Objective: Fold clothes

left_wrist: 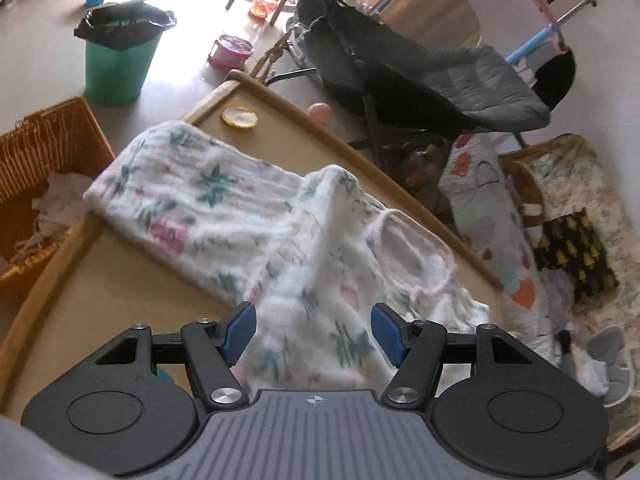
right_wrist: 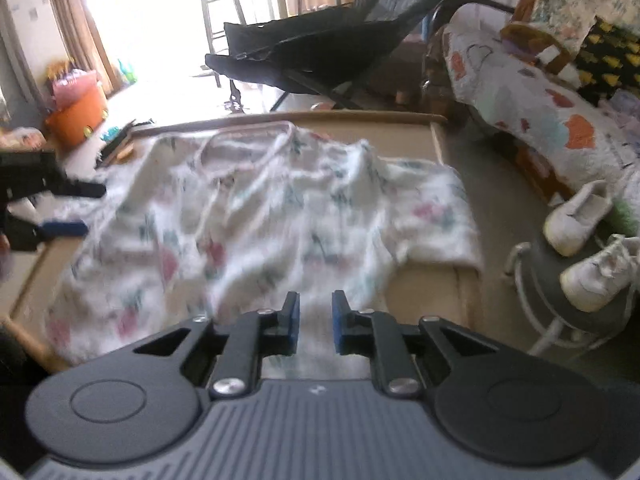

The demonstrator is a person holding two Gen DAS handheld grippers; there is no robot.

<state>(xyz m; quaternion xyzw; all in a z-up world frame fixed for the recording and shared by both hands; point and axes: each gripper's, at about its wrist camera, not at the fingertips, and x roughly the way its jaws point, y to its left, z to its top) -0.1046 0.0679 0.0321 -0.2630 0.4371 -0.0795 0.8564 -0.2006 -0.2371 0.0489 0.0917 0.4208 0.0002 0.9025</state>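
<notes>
On the worktop (left_wrist: 132, 280) lies a soft, floppy flowery top (left_wrist: 240, 216), best grabbed by its edges, with both the left tool (left_wrist: 314, 334) and right tool (right_wrist: 316, 318) open and holding nothing.

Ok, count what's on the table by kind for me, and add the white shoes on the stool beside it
Floral garment: 1
Round yellow item on the table: 1
White shoes on the grey stool: 2
Total: 4

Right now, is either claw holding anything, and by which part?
Neither. The left claw is open with the floral garment running between its fingers, ungripped. The right claw is open over the garment's near edge.
</notes>
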